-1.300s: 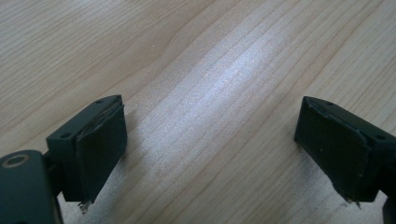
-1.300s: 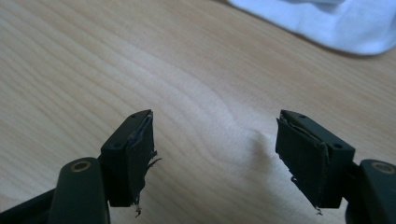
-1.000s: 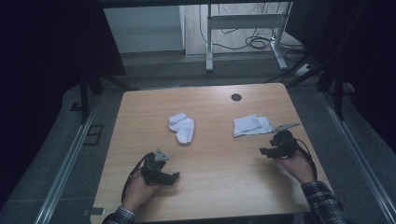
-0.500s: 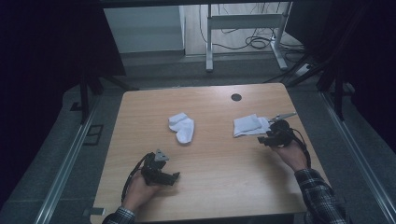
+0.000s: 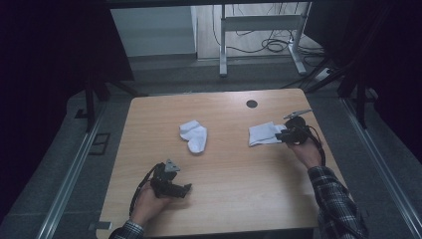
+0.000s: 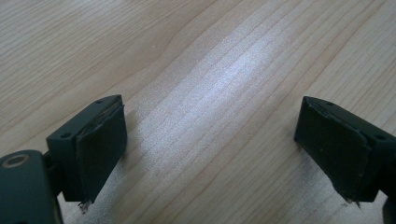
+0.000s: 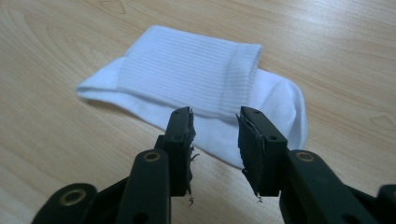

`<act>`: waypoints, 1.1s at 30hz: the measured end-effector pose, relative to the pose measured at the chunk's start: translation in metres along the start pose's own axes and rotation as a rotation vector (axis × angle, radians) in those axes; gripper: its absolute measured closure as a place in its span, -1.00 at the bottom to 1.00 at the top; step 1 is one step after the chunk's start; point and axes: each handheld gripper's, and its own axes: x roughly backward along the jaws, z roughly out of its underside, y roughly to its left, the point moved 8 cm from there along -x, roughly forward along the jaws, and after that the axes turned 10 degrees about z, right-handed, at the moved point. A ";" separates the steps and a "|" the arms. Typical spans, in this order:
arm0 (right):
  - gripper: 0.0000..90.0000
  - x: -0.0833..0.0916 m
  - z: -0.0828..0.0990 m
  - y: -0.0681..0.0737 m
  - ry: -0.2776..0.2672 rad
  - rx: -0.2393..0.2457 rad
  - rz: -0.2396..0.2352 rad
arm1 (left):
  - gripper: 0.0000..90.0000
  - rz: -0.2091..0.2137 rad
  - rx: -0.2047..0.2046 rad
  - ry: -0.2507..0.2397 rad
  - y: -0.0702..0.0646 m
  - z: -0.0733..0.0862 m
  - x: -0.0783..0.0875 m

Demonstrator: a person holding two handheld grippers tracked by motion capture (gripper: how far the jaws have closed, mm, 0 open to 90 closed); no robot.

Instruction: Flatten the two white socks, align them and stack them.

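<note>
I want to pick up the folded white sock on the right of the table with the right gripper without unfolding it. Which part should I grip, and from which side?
Probably the near edge of the folded sock, approached low from the person's side, as the right gripper already points. The sock lies flat in two layers, with the ribbed cuff folded over, so closing on both layers there should keep the fold.

The right tool (image 5: 284, 134) has moved forward — up to the folded sock's (image 5: 263, 133) edge.
</note>
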 end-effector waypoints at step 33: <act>0.79 -0.040 -0.011 0.003 0.035 0.016 0.040 | -0.79 0.002 -0.002 -0.001 -0.001 0.000 0.000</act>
